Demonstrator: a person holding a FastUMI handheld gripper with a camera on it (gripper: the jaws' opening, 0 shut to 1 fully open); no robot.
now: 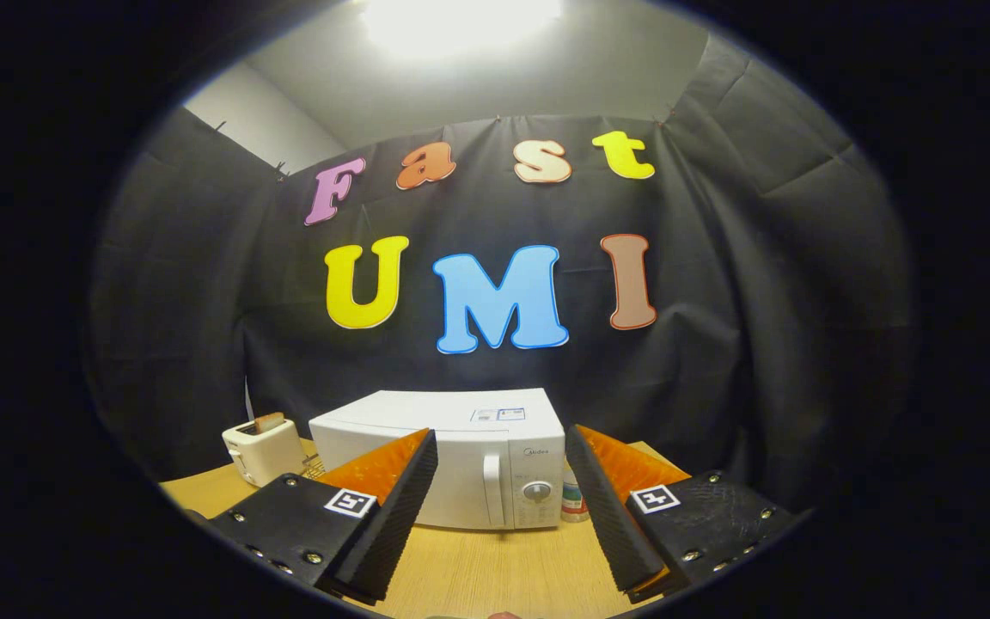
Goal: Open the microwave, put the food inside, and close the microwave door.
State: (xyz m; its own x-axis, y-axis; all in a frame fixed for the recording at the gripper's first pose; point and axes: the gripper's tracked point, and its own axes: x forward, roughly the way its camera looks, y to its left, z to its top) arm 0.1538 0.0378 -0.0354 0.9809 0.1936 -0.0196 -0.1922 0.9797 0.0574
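Tabletop [478,567]: claw [502,507] spread, facing microwave [452,464]

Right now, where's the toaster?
In the gripper view the toaster stands on the wooden table, just left of the closed microwave, beyond the open gripper's left finger.

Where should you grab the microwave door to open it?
Grab the upright handle on the microwave door, just beside the round knob. It is a tall thin bar that stands out from the door, so come straight from the front. The tool is open, with the handle beyond its fingers.
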